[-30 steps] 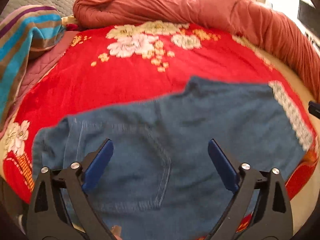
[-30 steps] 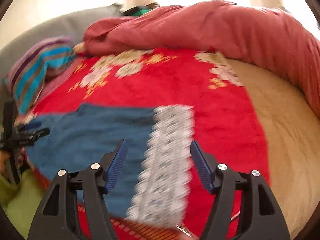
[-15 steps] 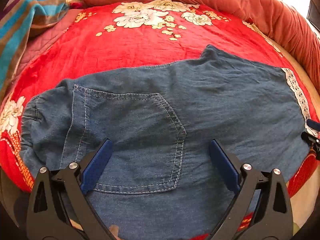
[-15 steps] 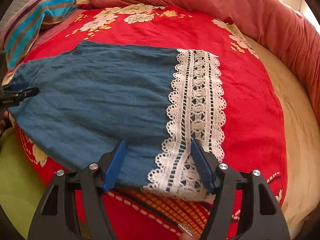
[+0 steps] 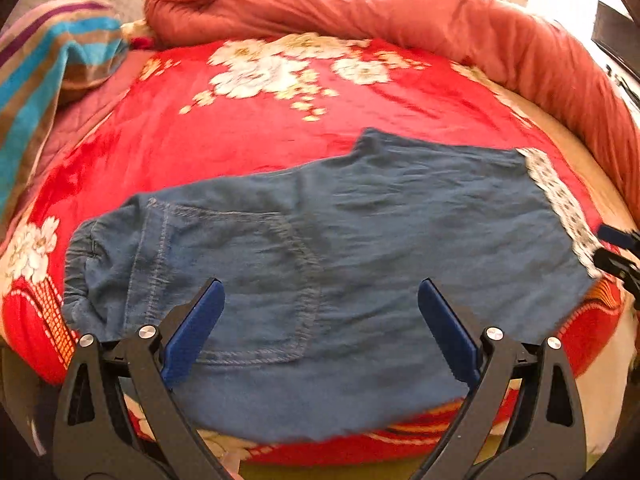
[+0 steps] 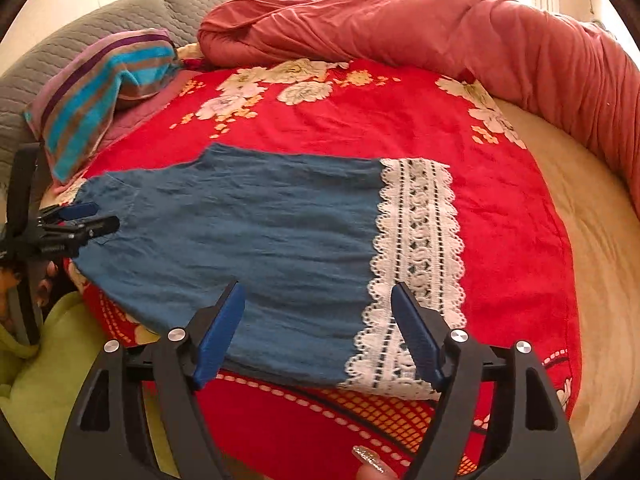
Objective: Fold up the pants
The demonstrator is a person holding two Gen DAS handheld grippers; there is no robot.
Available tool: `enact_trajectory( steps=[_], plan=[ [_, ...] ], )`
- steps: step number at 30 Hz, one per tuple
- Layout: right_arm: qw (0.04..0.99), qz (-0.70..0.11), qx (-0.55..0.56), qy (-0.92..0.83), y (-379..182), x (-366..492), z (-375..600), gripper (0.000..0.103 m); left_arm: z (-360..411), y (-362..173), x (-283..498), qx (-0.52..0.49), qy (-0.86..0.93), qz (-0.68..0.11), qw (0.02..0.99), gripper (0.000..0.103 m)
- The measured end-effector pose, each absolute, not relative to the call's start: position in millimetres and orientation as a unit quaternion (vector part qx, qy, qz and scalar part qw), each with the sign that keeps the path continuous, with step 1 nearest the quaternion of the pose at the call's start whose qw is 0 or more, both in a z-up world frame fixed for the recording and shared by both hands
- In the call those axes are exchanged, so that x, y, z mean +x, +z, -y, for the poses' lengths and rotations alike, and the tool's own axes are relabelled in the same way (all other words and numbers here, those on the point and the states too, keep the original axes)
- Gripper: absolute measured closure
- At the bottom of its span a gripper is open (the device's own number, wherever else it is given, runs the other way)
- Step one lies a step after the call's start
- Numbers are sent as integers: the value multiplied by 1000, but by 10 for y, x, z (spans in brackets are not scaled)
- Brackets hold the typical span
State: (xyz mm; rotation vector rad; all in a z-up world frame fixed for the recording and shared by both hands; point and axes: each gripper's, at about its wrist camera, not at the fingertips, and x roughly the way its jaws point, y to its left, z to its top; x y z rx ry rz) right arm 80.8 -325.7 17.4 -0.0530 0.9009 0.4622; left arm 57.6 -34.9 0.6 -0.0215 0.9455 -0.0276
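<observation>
Blue denim pants (image 5: 340, 264) lie flat, folded leg on leg, on a red flowered blanket (image 5: 240, 136). The waist and back pocket (image 5: 256, 280) are at the left, the white lace hem (image 6: 420, 248) at the right. My left gripper (image 5: 320, 312) is open and empty, above the pocket end near the bed's front edge. My right gripper (image 6: 316, 320) is open and empty, above the hem end where denim meets lace. The pants also show in the right wrist view (image 6: 248, 240). Each gripper shows at the edge of the other's view.
A rolled rust-red duvet (image 6: 400, 28) runs along the back and right of the bed. A striped towel (image 6: 96, 92) lies on a grey pillow (image 6: 100, 24) at back left. Bare cream mattress (image 6: 600, 280) shows at right. Green fabric (image 6: 36, 392) hangs below the front edge.
Both grippers have pulled back and up from the pants, which now look smaller and farther off. Both stay open. The pants have not moved.
</observation>
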Motion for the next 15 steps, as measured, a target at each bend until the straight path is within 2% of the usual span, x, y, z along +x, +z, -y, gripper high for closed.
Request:
enact_trajectory(
  steps=[4, 10, 15],
  plan=[
    [867, -439, -21, 233, 123, 768, 3142, 29, 658, -16, 511, 30, -53, -464, 884, 12],
    [847, -475, -41, 233, -143, 724, 2973, 29, 1043, -393, 506, 109, -77, -512, 848, 11],
    [849, -478, -49, 222, -265, 707, 2909, 26, 987, -404, 509, 95, -81, -516, 848, 10]
  ],
)
